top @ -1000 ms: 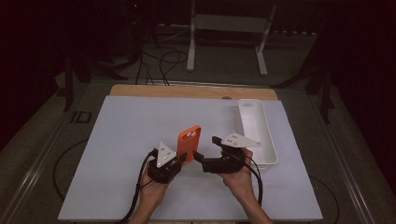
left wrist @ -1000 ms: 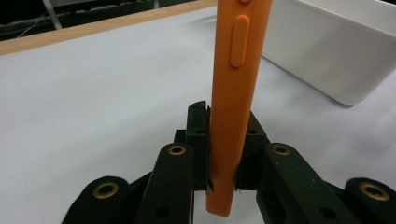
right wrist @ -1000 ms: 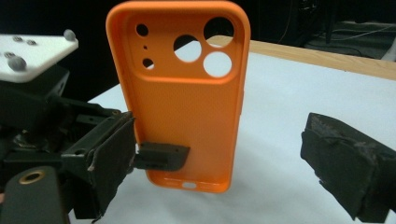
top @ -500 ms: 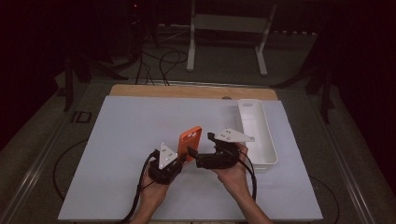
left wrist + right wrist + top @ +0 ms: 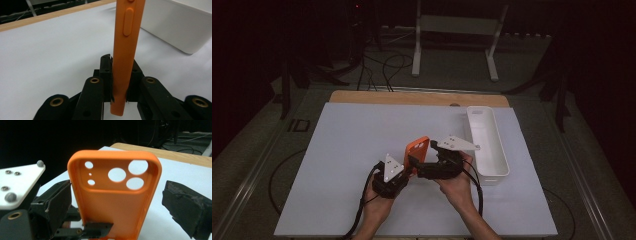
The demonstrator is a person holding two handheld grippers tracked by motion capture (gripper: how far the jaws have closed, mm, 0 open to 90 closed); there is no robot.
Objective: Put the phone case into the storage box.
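Note:
An orange phone case [image 5: 418,150] stands upright above the white mat, its lower end clamped in my left gripper [image 5: 408,169]. In the left gripper view the case [image 5: 125,50] is seen edge-on, with side buttons, squeezed between the two black jaws of my left gripper [image 5: 120,67]. The right gripper view faces the hollow inside of the case [image 5: 115,202] with its camera holes. My right gripper [image 5: 120,197] is open, one jaw on each side of the case; the right jaw stands clearly apart from it. From above, the right gripper [image 5: 419,164] reaches in from the right.
A long white tray [image 5: 486,145] lies just right of the right hand, close behind the case as the tray [image 5: 180,27] appears from the left gripper. The white mat [image 5: 362,135] covers the table, with a wooden strip [image 5: 412,97] along its far edge.
My right gripper has moved left toward the case and now straddles it. The left gripper has held the case almost still.

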